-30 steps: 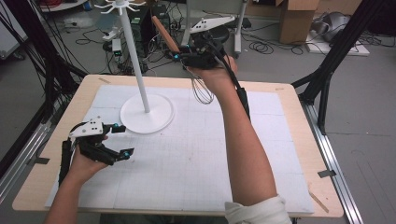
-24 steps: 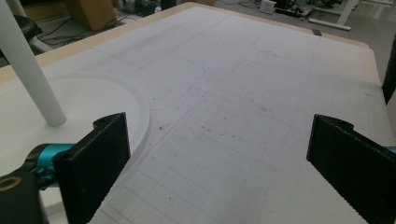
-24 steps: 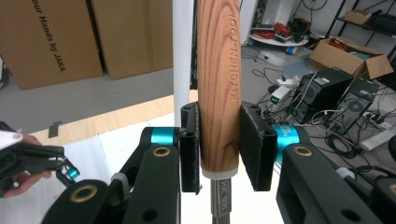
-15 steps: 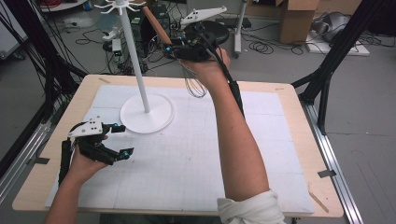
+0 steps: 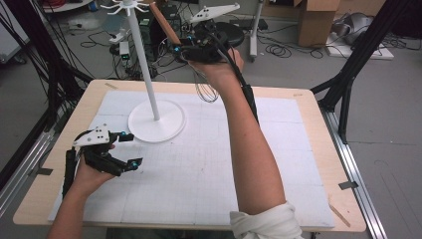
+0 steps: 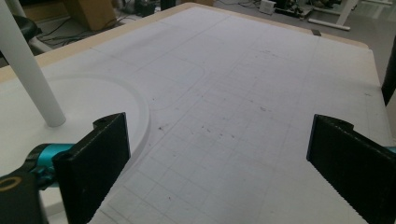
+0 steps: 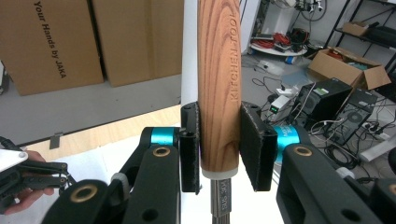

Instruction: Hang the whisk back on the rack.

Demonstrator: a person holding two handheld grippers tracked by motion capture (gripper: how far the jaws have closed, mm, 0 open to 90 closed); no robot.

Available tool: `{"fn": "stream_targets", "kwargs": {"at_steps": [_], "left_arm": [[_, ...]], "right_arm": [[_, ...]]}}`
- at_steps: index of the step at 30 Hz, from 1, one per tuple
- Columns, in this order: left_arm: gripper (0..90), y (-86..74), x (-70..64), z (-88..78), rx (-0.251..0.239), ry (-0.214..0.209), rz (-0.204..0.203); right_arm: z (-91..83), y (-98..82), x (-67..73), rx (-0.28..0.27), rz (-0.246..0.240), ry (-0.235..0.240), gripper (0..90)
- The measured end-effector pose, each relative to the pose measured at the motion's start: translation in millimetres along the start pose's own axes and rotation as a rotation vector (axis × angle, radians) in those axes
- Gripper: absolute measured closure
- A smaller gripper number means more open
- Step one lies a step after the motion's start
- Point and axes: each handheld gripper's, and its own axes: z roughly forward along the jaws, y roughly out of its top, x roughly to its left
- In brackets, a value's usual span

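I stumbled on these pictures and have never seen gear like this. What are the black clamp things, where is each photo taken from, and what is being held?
A person sits at a table holding a hand-operated two-jaw gripper in each hand. The high view looks down from above. The other two pictures come from cameras riding on the grippers, looking along their black jaws. The left gripper hovers low over the white mat, jaws wide apart and empty. The right gripper is raised high, clamped on the wooden handle of a whisk, whose wire loops hang below the hand. On the mat stands a white hanging stand with a round base and hooks on top.
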Motion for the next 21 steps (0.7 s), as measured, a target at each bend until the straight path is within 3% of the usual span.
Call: {"fn": "stream_targets", "kwargs": {"at_steps": [11,21], "left_arm": [[6.7,0.1,0.5,-0.8,-0.005,0.001,0.001],[6.7,0.2,0.5,-1.3,-0.006,-0.002,-0.001]], "right_arm": [[8.1,3.3,5.3,0.006,-0.004,0.009,70.9],[14.7,4.7,2.9,0.014,0.004,-0.021,70.9]]}}
